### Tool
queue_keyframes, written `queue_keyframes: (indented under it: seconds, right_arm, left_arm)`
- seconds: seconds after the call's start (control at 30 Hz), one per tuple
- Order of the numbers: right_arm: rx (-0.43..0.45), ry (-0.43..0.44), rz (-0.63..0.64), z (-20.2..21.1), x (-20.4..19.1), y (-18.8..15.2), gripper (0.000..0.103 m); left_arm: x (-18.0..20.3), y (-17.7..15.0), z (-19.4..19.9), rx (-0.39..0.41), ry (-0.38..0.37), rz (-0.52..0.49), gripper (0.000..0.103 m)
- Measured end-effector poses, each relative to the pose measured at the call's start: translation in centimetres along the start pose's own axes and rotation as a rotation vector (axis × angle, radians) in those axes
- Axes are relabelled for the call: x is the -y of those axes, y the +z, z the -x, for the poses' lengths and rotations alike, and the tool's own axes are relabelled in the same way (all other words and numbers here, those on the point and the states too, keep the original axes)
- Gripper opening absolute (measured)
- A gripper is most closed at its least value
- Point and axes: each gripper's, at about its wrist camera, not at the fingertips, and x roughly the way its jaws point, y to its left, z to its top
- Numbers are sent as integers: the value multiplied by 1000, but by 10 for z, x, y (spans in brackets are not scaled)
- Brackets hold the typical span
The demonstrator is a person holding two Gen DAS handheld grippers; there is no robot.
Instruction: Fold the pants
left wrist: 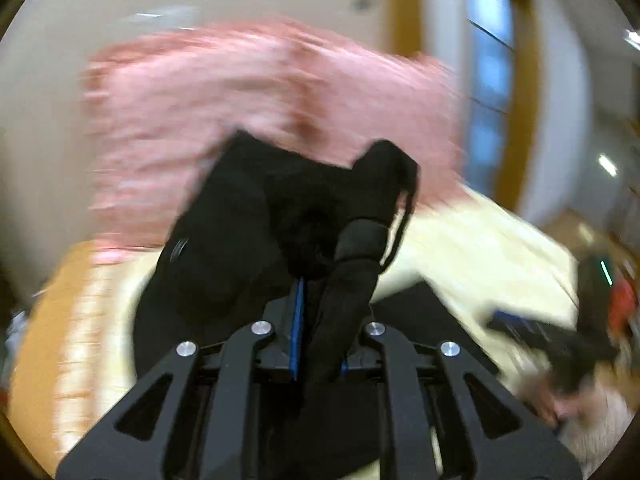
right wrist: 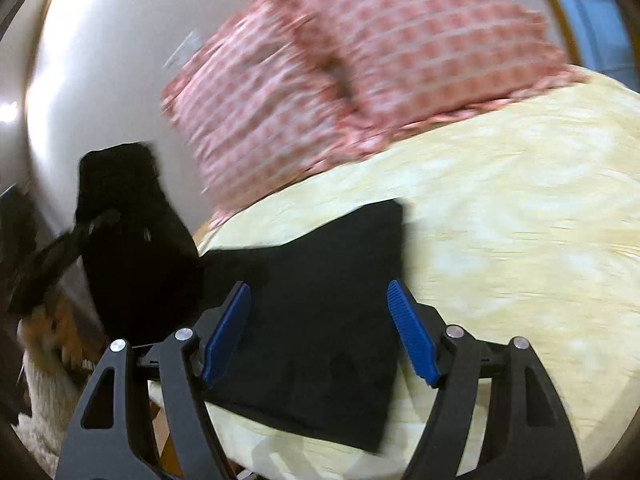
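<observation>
Left fingers (left wrist: 298, 320) pinch the black pants (right wrist: 320, 320); right fingers (right wrist: 412, 336) spread wide above the yellow bedspread (right wrist: 520, 240) and pink pillows (right wrist: 360, 60).

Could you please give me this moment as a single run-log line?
left gripper: shut on pants, end lifted | right gripper: open above pants | pants: rest on bed | pillows: behind

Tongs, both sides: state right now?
Left tongs: shut on the black pants, lifted.
Right tongs: open, holding nothing, over the pants on the bed.

Two pink patterned pillows (right wrist: 360, 68) lean on a yellow bedspread (right wrist: 520, 220) — window (left wrist: 490, 80) beyond.
</observation>
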Motion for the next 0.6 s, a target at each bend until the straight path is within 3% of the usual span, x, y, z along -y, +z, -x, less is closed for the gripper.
queue_keyframes:
  seconds: [0.07, 0.13, 0.2, 0.37, 0.5, 0.6]
  right_arm:
    - [17, -43, -39, 7, 16, 1, 73]
    - [22, -71, -63, 10, 28, 2, 73]
    - [25, -86, -78, 12, 34, 3, 73]
    - [45, -89, -73, 11, 35, 9, 73]
    - [57, -81, -67, 11, 29, 11, 73]
    - [67, -83, -38, 14, 21, 14, 73]
  left_arm:
    - [32, -22, -26, -96, -101, -55, 12]
    - [50, -45, -47, -174, -143, -76, 12]
    - [50, -53, -47, -161, -121, -88, 12]
    - [43, -35, -30, -88, -109, -9, 12]
    - [74, -65, -47, -151, -116, -136, 13]
    - [79, -77, -38, -96, -104, -178, 19]
